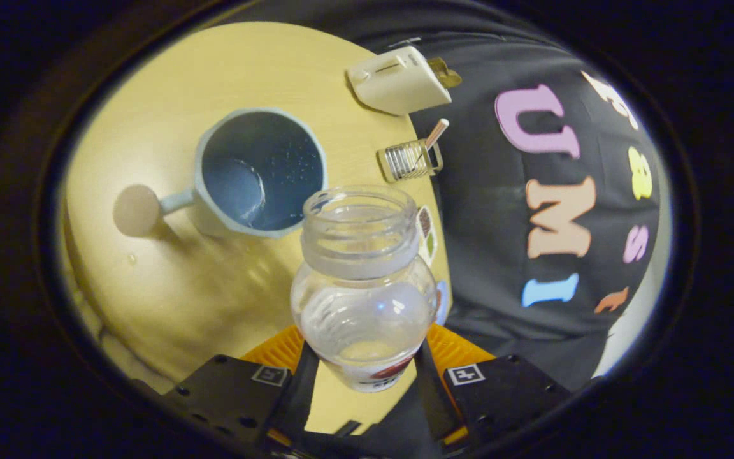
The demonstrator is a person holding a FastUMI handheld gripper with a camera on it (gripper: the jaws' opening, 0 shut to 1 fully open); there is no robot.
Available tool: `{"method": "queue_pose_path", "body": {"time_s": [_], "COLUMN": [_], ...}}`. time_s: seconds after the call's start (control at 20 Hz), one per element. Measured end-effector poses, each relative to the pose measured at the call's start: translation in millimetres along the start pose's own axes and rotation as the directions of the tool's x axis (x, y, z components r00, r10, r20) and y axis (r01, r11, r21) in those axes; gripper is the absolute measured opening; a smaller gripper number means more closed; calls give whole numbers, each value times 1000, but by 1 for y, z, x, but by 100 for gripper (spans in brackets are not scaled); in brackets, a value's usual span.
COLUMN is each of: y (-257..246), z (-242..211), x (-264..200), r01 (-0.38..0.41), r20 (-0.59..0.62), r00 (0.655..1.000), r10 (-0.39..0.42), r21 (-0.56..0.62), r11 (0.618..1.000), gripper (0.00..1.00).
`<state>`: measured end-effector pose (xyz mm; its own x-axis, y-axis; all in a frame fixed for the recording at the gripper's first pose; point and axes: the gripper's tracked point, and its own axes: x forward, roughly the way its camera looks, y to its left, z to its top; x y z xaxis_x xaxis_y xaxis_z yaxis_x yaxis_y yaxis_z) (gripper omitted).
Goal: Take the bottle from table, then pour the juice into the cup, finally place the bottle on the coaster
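Both jaws of the gripper (363, 357) clamp the clear, uncapped plastic bottle (363, 287). Beyond it stands the blue handled cup (259, 169) on the yellow round worktop (169, 280), with a white toaster (399, 80) and a ribbed metal holder (410, 159) farther off.

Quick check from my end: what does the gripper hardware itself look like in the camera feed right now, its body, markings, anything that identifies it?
The gripper shows two black, flat, angular finger blocks with small round screw holes. Each block carries a small white square tag with a black pattern on its inner top corner. Behind the blocks sit ribbed orange parts, one on each side. No cables or sleeve are visible.
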<state>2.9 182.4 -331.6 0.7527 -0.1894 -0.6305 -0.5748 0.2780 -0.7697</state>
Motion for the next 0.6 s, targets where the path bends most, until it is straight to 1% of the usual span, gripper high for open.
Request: {"method": "queue_pose_path", "body": {"time_s": [0.15, 0.25, 0.3, 0.35, 0.4, 0.5, 0.55, 0.6], "y": [6, 2, 0, -1, 0, -5, -8, -18], "z": [-7, -12, -16, -18, -20, -25, -27, -33], "x": [3, 5, 6, 8, 13, 20, 24, 29], "r01": [-52, -64, -69, -81, -101, -118, -115, -89], "r20": [-17, -25, -25, -24, -20, -5, 1, 0], "r00": [998, 997, 996, 995, 993, 990, 990, 994], "r10": [55, 72, 80, 96, 120, 141, 138, 109], "r21": [136, 231, 287, 347, 416, 521, 555, 580], "r11": [989, 971, 956, 934, 904, 845, 824, 810], "gripper": [75, 75, 75, 75, 75, 75, 75, 75]}}
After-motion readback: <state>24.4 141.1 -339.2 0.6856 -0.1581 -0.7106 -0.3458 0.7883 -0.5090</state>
